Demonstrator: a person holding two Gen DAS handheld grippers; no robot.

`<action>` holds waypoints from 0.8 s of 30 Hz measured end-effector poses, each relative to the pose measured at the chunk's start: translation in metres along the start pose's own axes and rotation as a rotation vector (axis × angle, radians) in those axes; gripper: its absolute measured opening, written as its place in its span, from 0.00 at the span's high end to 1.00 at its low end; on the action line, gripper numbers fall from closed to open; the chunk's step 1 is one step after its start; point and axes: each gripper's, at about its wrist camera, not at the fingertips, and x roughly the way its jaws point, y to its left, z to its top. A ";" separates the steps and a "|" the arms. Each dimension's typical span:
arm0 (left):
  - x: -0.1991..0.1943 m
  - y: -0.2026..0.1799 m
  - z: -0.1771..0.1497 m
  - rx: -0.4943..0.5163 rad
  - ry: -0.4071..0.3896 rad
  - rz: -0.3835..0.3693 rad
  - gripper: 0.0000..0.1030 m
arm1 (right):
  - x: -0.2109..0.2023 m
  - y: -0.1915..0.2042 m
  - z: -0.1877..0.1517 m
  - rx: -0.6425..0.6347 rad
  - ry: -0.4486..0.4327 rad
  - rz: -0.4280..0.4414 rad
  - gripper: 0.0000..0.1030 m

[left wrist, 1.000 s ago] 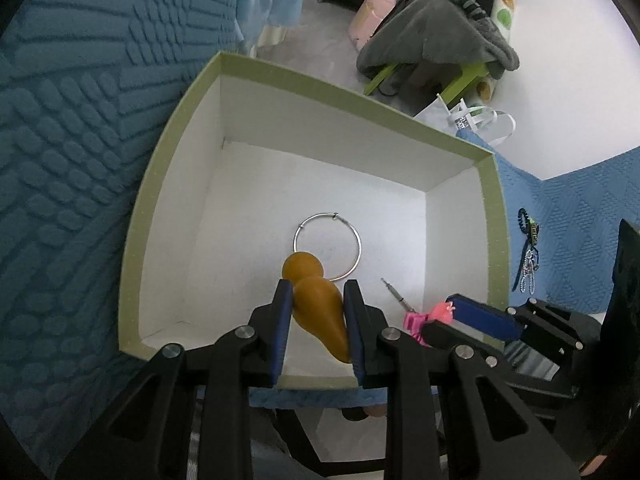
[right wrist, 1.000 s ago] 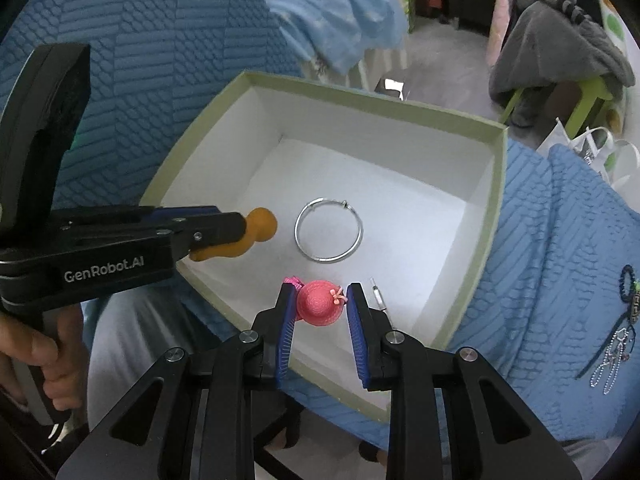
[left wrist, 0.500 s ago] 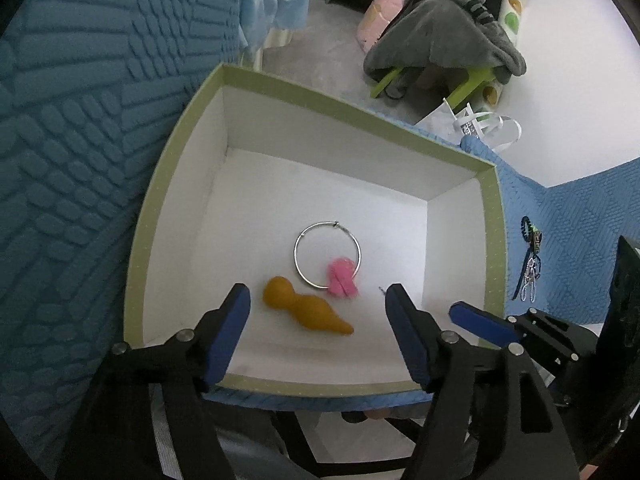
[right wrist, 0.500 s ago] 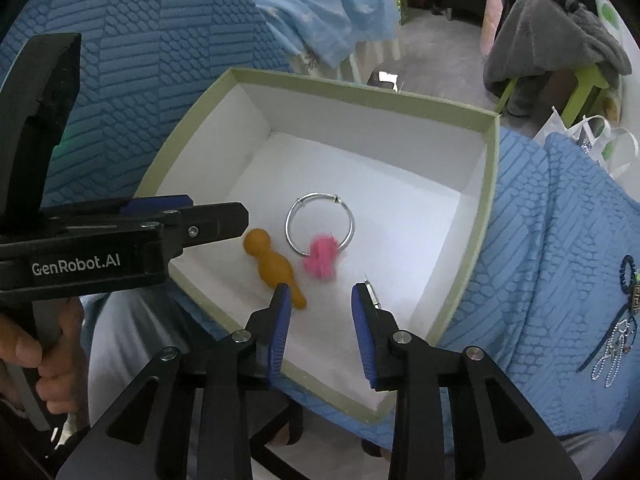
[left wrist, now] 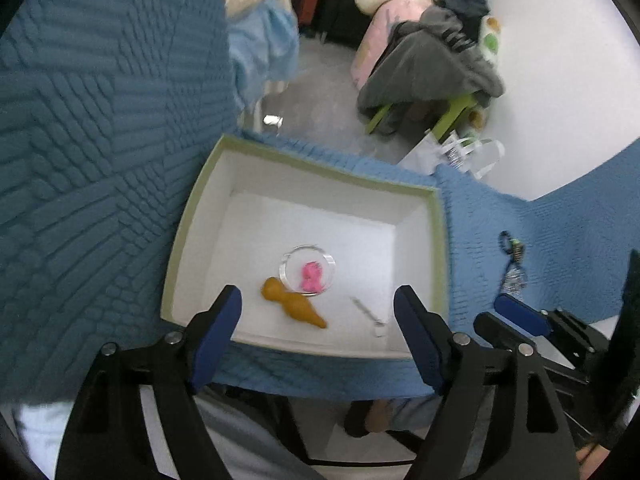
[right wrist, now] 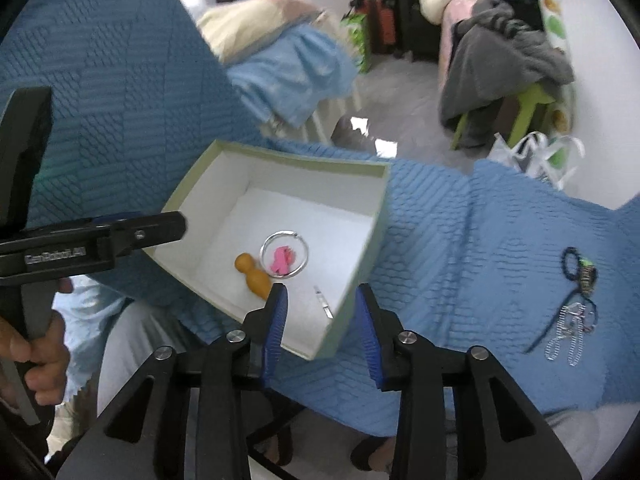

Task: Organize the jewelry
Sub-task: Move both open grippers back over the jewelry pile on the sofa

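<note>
Right wrist view shows both grippers (right wrist: 320, 332) (left wrist: 318, 332) spread and empty; steer your right one squarely over the keychain (right wrist: 576, 304) before closing, then carry it to the box (right wrist: 360, 268).

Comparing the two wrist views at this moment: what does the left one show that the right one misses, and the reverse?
Left wrist only: the open left gripper from behind, fingers spread wide. Right wrist only: the hand holding the left tool, and a pale blue bundle of fabric. Both share the green-rimmed white box holding an orange gourd-shaped pendant, silver hoop, pink charm and thin metal pin, plus beaded jewelry on the blue cloth.
</note>
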 end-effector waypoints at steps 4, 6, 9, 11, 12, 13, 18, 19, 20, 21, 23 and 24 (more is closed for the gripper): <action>-0.025 -0.019 -0.005 0.027 -0.055 -0.024 0.23 | -0.024 -0.008 -0.002 -0.001 -0.062 -0.006 0.67; -0.035 -0.034 -0.006 0.068 -0.068 -0.018 0.23 | -0.040 -0.010 -0.004 0.003 -0.102 -0.009 0.67; -0.055 -0.052 -0.010 0.098 -0.123 -0.017 0.23 | -0.067 -0.012 -0.009 0.006 -0.167 -0.017 0.66; -0.068 -0.060 -0.017 0.098 -0.160 -0.033 0.23 | -0.085 -0.015 -0.015 0.005 -0.197 -0.029 0.66; -0.075 -0.065 -0.021 0.101 -0.176 -0.037 0.23 | -0.093 -0.015 -0.018 0.004 -0.208 -0.036 0.66; -0.080 -0.068 -0.025 0.106 -0.187 -0.041 0.23 | -0.102 -0.016 -0.022 0.003 -0.223 -0.041 0.66; -0.098 -0.086 -0.041 0.139 -0.236 -0.057 0.23 | -0.144 -0.022 -0.041 0.023 -0.300 -0.059 0.59; -0.101 -0.089 -0.044 0.142 -0.246 -0.062 0.23 | -0.152 -0.024 -0.045 0.026 -0.317 -0.062 0.58; -0.105 -0.092 -0.049 0.148 -0.263 -0.066 0.23 | -0.158 -0.025 -0.050 0.027 -0.331 -0.071 0.57; -0.107 -0.095 -0.051 0.157 -0.273 -0.068 0.23 | -0.163 -0.026 -0.053 0.026 -0.340 -0.076 0.57; -0.109 -0.101 -0.055 0.173 -0.285 -0.074 0.23 | -0.174 -0.028 -0.062 0.025 -0.358 -0.083 0.57; -0.110 -0.104 -0.057 0.179 -0.288 -0.078 0.23 | -0.178 -0.030 -0.067 0.025 -0.364 -0.090 0.57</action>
